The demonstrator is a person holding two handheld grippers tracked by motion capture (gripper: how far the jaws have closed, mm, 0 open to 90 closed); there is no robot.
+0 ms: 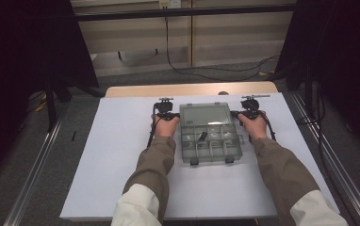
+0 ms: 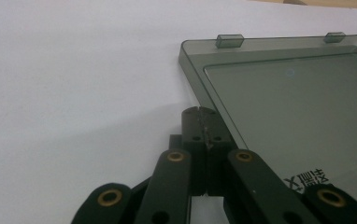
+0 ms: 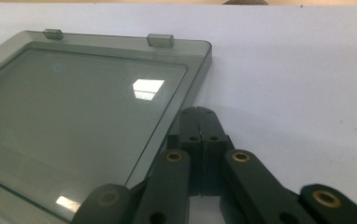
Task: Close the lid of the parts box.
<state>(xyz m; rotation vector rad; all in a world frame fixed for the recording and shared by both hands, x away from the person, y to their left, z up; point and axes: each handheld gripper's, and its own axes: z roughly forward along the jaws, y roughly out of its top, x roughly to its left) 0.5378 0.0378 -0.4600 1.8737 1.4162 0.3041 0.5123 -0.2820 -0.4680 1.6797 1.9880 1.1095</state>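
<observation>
I've got a wooden table in front of me, almost wholly covered by a white sheet, with just a strip of wood showing along the far edge. On the sheet, about the middle, lies a smoky clear plastic box with compartments, its lid folded flat open on the far side.

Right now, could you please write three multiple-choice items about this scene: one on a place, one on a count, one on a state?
1. Where is the clear box?
A. between the two grippers
B. on the floor
C. left of both grippers

2. How many latch tabs show on its near edge?
A. one
B. two
C. four

3. How do the left gripper jaws stand?
A. wide open
B. holding a screw
C. closed together

Answers: 1 A, the left and right gripper flank it; 2 B, two dark tabs show; 3 C, no gap shows.
</observation>
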